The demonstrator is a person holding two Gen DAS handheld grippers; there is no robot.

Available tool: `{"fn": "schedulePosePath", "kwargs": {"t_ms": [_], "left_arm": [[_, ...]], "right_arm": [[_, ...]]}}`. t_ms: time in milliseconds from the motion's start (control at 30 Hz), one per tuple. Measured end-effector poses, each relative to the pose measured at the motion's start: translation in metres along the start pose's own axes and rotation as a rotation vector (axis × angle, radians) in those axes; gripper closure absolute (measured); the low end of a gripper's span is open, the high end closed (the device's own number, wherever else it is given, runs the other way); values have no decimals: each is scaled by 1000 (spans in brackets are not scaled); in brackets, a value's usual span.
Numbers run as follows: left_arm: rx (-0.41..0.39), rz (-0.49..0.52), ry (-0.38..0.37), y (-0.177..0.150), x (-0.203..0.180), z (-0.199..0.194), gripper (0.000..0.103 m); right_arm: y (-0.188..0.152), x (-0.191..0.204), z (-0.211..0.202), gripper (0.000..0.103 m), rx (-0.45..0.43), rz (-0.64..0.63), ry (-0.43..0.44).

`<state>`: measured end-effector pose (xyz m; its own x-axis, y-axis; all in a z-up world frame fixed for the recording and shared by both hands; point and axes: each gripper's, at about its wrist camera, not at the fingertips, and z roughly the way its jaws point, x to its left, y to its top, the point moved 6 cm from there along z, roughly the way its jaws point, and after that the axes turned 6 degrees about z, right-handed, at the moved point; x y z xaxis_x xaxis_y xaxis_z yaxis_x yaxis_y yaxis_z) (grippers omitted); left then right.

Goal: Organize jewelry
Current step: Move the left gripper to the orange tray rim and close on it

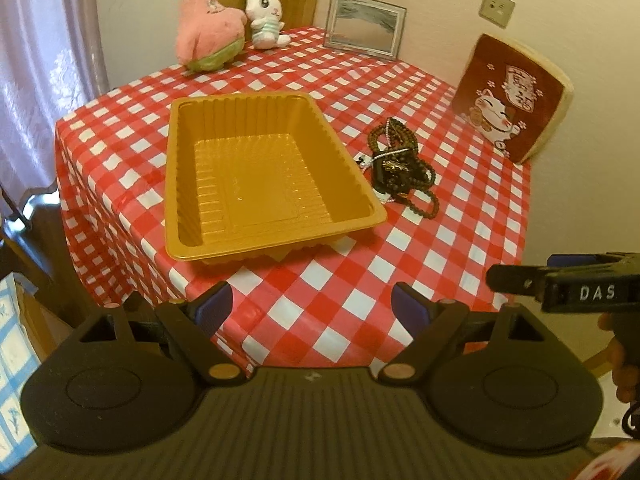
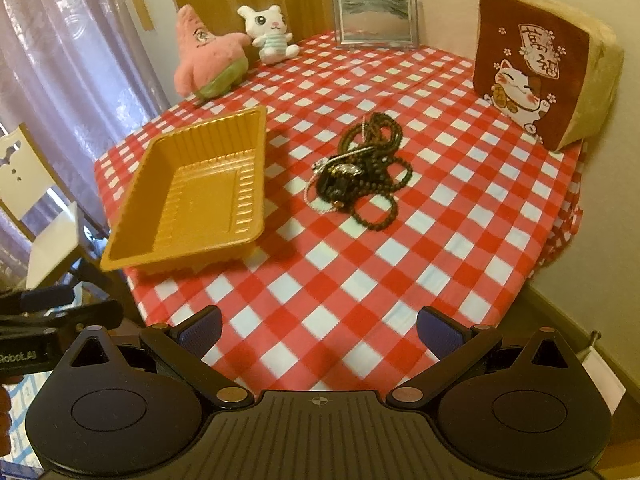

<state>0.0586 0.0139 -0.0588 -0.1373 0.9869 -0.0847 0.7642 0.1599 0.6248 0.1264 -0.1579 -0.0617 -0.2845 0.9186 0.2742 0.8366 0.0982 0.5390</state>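
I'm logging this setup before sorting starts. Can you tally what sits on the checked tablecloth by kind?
Plush toys: 2, pink star and white bunny
Trays: 1, gold tray, nothing in it
Jewelry piles: 1, tangled bead necklaces
Picture frames: 1
Cat cushions: 1
Total: 6

My tablecloth (image 2: 360, 272) was red-and-white checked. The tray (image 1: 256, 176) was golden orange, the tangled beads (image 2: 372, 168) dark brown and black. One plush (image 1: 208, 28) was pink with green, another (image 1: 264, 16) white, and the cushion (image 2: 532, 64) maroon with tan sides.
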Motion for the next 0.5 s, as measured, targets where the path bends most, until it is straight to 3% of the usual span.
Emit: {"fn": "schedulePosePath", "kwargs": {"t_ms": [200,500], "left_arm": [[-28,-150,33,-3,23,21,18],[-118,-319,208,-13,54,51,20]], "right_arm": [[22,-25,15,0,-26,22,2],[57,-66,45,0,-43,92,47]]}}
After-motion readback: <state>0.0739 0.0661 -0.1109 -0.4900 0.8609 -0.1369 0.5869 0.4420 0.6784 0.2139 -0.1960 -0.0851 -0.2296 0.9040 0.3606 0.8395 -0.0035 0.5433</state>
